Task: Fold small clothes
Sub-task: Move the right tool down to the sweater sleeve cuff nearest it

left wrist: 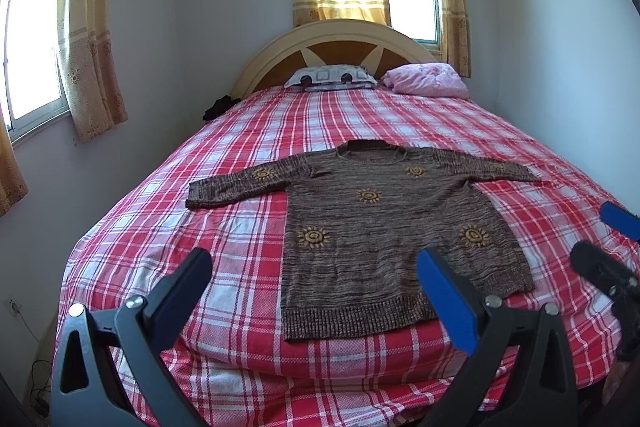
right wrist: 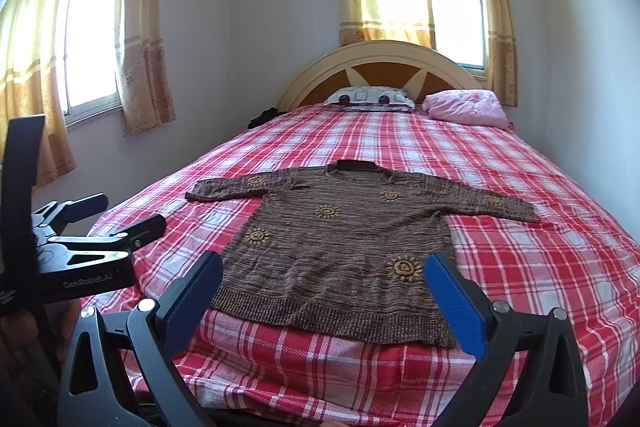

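Note:
A brown knitted sweater with yellow sun motifs lies flat on the bed, both sleeves spread out sideways, hem toward me. It also shows in the right wrist view. My left gripper is open and empty, held above the foot of the bed before the sweater's hem. My right gripper is open and empty, also before the hem. The right gripper shows at the right edge of the left wrist view. The left gripper shows at the left of the right wrist view.
The bed has a red and white checked sheet and a curved cream headboard. A patterned pillow and a pink bundle lie at the head. Curtained windows stand behind and to the left. A dark item lies at the bed's far left edge.

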Action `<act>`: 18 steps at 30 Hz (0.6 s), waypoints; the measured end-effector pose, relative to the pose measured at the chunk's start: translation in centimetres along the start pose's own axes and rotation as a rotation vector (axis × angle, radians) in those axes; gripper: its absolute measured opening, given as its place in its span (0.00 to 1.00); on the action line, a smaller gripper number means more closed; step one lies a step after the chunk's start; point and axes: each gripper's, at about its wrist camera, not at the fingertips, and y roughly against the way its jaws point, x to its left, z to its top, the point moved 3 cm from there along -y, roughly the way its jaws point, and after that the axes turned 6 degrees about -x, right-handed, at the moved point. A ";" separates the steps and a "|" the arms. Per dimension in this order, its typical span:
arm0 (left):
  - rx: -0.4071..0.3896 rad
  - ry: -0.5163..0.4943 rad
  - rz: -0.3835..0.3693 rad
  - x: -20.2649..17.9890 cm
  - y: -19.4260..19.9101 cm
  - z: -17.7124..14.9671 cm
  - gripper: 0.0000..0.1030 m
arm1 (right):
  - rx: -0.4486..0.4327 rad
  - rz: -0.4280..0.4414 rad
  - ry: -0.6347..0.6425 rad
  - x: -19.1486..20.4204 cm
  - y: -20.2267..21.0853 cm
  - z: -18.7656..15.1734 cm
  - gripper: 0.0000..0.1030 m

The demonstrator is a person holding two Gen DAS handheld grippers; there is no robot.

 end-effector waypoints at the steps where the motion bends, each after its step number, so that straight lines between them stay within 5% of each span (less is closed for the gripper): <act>1: 0.008 -0.004 0.004 0.0 -0.6 -0.2 1.00 | 0.002 0.005 -0.005 -0.3 -0.3 0.0 0.98; 18: 0.178 -0.055 0.021 -1.0 -11.8 -1.5 1.00 | 0.137 -0.096 -0.138 -12.1 -9.0 -2.5 0.98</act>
